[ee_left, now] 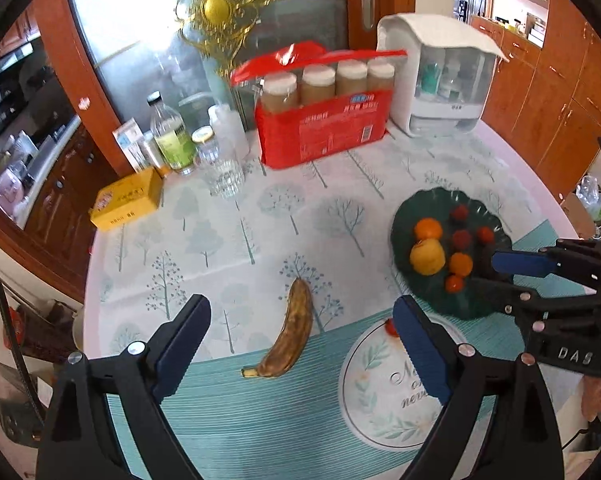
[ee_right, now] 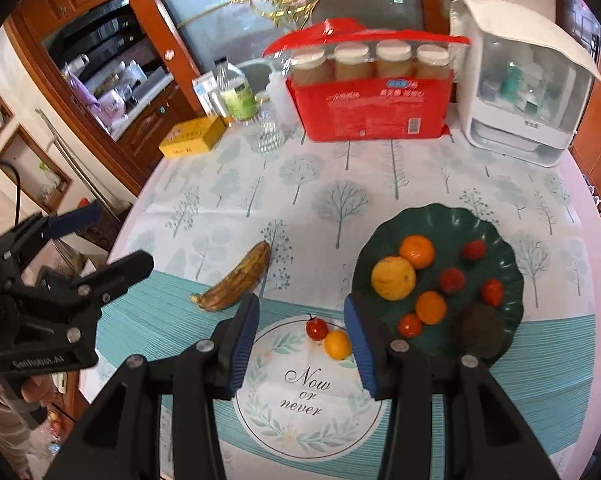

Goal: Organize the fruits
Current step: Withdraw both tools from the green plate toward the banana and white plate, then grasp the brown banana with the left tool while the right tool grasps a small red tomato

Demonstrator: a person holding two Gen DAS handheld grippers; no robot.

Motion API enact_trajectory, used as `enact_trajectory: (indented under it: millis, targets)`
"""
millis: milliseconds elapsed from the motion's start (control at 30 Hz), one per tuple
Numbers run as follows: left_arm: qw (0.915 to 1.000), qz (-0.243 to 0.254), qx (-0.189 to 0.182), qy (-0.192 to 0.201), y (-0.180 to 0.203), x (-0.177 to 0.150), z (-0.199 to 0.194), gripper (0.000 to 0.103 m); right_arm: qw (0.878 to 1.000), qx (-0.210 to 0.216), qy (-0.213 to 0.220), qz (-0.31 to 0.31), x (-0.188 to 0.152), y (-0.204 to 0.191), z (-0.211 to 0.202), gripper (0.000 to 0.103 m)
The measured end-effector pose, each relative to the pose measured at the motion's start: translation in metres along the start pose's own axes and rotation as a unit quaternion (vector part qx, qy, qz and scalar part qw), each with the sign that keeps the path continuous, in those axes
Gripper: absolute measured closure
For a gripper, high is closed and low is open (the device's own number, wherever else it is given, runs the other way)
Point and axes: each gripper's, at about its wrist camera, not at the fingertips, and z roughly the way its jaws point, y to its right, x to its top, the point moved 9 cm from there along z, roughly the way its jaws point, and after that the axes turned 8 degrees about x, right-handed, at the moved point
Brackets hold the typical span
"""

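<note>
A dark green plate (ee_right: pixel 496 220) (ee_left: pixel 424 204) on the table's right holds several fruits: oranges, small red fruits, a yellow fruit (ee_right: pixel 393 278) and a dark avocado (ee_right: pixel 480 328). A brown overripe banana (ee_left: pixel 290 334) (ee_right: pixel 240 278) lies on the tablecloth left of the plate. A red cherry tomato (ee_right: pixel 316 328) and a small orange fruit (ee_right: pixel 337 345) lie on the round print in front. My left gripper (ee_left: pixel 300 344) is open, its jaws either side of the banana. My right gripper (ee_right: pixel 300 344) is open just behind the tomato and small orange fruit; it also shows in the left wrist view (ee_left: pixel 500 280).
At the table's back stand a red pack of jars (ee_left: pixel 324 120), a white dispenser box (ee_left: pixel 440 80), bottles and a glass (ee_left: pixel 224 172), and a yellow box (ee_left: pixel 126 200). Wooden cabinets surround the round table.
</note>
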Motion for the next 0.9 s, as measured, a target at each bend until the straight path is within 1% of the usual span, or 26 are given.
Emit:
enact_trajectory:
  millis: [133, 333, 500, 600, 900]
  targets:
    - [0.9996, -0.011, -0.014, -0.021, -0.015, -0.010, 0.029, 0.011, 1.000, -0.016, -0.017, -0.013, -0.007, -0.002, 0.027, 0.058]
    - [0.9984, -0.010, -0.030, -0.048, -0.025, -0.030, 0.078, 0.011, 0.998, -0.015, -0.058, -0.033, -0.024, 0.003, 0.071, 0.059]
    - [0.9967, 0.012, -0.038, -0.070, -0.016, -0.049, 0.115, 0.011, 0.993, -0.013, -0.099, -0.055, -0.043, 0.010, 0.103, 0.059]
    - [0.9949, 0.026, -0.041, -0.088, -0.009, -0.060, 0.137, 0.011, 0.991, -0.014, -0.117, -0.068, -0.052, 0.014, 0.118, 0.059]
    - [0.9906, 0.033, -0.054, -0.122, 0.004, -0.074, 0.173, 0.012, 0.984, -0.015, -0.152, -0.090, -0.060, 0.022, 0.151, 0.059]
